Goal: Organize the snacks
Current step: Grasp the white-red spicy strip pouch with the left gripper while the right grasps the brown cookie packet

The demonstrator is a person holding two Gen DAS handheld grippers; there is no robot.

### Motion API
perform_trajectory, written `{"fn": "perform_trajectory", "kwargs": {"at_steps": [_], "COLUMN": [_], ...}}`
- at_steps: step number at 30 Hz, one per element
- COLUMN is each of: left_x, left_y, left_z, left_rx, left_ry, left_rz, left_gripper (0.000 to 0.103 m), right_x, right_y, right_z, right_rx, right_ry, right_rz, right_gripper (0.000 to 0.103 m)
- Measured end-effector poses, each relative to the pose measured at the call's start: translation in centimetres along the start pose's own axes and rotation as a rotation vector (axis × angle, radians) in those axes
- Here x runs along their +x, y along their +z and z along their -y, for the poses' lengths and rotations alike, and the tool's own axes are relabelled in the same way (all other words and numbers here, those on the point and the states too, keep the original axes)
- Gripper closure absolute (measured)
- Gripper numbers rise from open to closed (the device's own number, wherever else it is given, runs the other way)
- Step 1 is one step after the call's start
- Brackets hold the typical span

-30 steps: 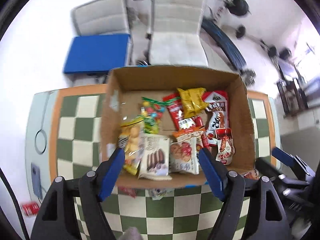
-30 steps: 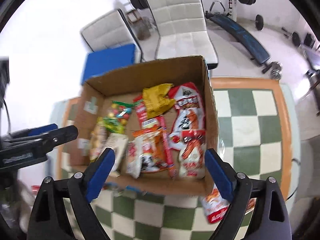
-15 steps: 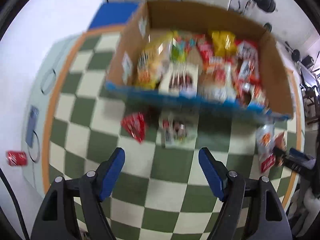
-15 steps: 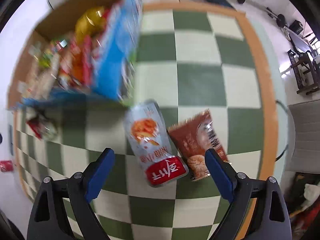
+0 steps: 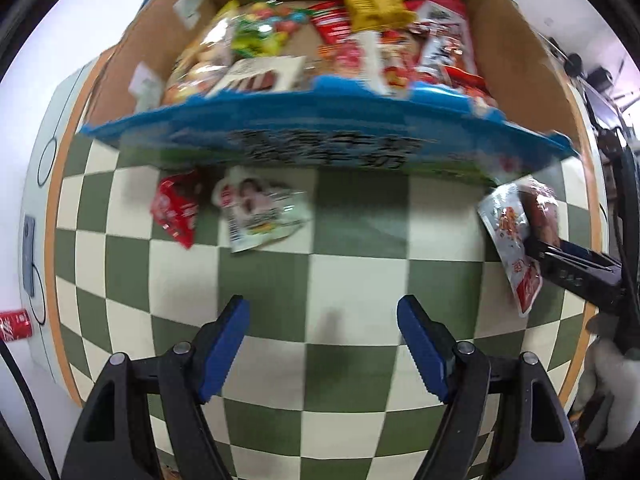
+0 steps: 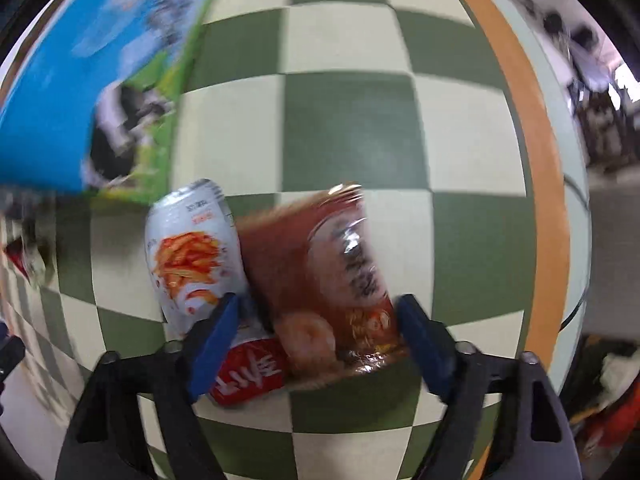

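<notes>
While the right gripper [image 6: 316,312] jaws, just closing, straddle the brown snack pack [image 6: 320,280] nr the table's [image 6: 352,128] orange edge, w/ contact unclear, the left gripper [image 5: 322,320] is spread, empty.

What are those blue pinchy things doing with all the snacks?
A person is tidying snacks into a cardboard box on a checkered table. The right tool has just been closing around a brown snack packet that lies beside a white one. The left tool hangs open over bare table; a red packet and a pale packet wait by the box.
</notes>
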State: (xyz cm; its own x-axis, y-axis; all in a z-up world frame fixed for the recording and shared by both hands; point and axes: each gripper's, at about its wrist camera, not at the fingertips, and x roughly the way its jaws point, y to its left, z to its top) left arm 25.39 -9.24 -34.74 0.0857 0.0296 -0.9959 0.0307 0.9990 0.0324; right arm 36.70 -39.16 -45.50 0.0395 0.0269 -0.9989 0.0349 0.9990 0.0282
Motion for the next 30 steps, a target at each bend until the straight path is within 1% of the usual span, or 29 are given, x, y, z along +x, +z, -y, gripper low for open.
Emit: {"fn": "perform_trajectory", "kwargs": {"at_steps": [1,3,4,6,12,14,18,19,21,23,24,25,26,28,30], "left_x": [-0.1,-0.3,-0.4,-0.6,-0.5,-0.1,0.9,1.2,1.8,2.7,3.1,3.7,4.1,5.3,6.5], "left_y": [0.0,0.1,0.1,0.1,0.2,0.1,-0.4,-0.5,-0.4,-0.3,-0.2,0.0,0.1,0.5,1.1], "left_z": [0.8,1.8,2.5,3.4,5.0,5.4,5.9,6.1,6.3,6.5,6.6,6.7,6.9,7.5,8.4], "left_rx": [0.012,0.031,0.045,0.059,0.078,0.080,0.074,0.067,0.045,-0.006,-0.044,-0.083,-0.106,-0.148,-0.167], "left_ry": [-0.001,0.002,0.011,0.016,0.030,0.023,0.016,0.007,-0.022,-0.107,-0.142,-0.192,-0.218,-0.244,-0.234], "left_rz": [0.004,0.008,0.013,0.017,0.015,0.003,-0.023,-0.036,-0.066,-0.123,-0.145,-0.177,-0.194,-0.230,-0.259], "left_gripper": [0.028,0.028,0.028,0.028,0.028,0.028,0.028,0.028,0.028,0.028,0.028,0.028,0.028,0.028,0.028], "right_x": [-0.3,-0.4,-0.3,-0.3,-0.6,-0.7,-1.0,-1.1,-1.3,-1.2,-1.3,-1.3,-1.3,-1.3,-1.4], "right_y": [-0.2,-0.5,-0.9,-1.8,-5.2,-6.4,-8.3,-8.7,-9.5,-10.1,-10.3,-10.3,-10.4,-10.3,-10.4], "right_z": [-0.9,-2.3,-3.0,-3.9,-4.7,-4.3,-1.9,-1.3,0.1,1.7,2.4,3.3,3.9,5.6,6.4], "right_rx": [-0.026,-0.052,-0.068,-0.085,-0.101,-0.068,0.073,0.102,0.138,0.160,0.165,0.170,0.181,0.196,0.206], "right_ry": [-0.009,-0.027,-0.008,-0.006,0.033,0.073,0.198,0.214,0.218,0.205,0.187,0.180,0.175,0.161,0.152], "right_rz": [0.010,0.005,0.000,0.002,-0.020,-0.025,-0.029,-0.027,-0.022,-0.011,-0.006,-0.005,-0.005,-0.006,-0.006], "right_gripper": [0.042,0.043,0.044,0.044,0.045,0.045,0.044,0.044,0.044,0.044,0.044,0.044,0.044,0.044,0.044]}}
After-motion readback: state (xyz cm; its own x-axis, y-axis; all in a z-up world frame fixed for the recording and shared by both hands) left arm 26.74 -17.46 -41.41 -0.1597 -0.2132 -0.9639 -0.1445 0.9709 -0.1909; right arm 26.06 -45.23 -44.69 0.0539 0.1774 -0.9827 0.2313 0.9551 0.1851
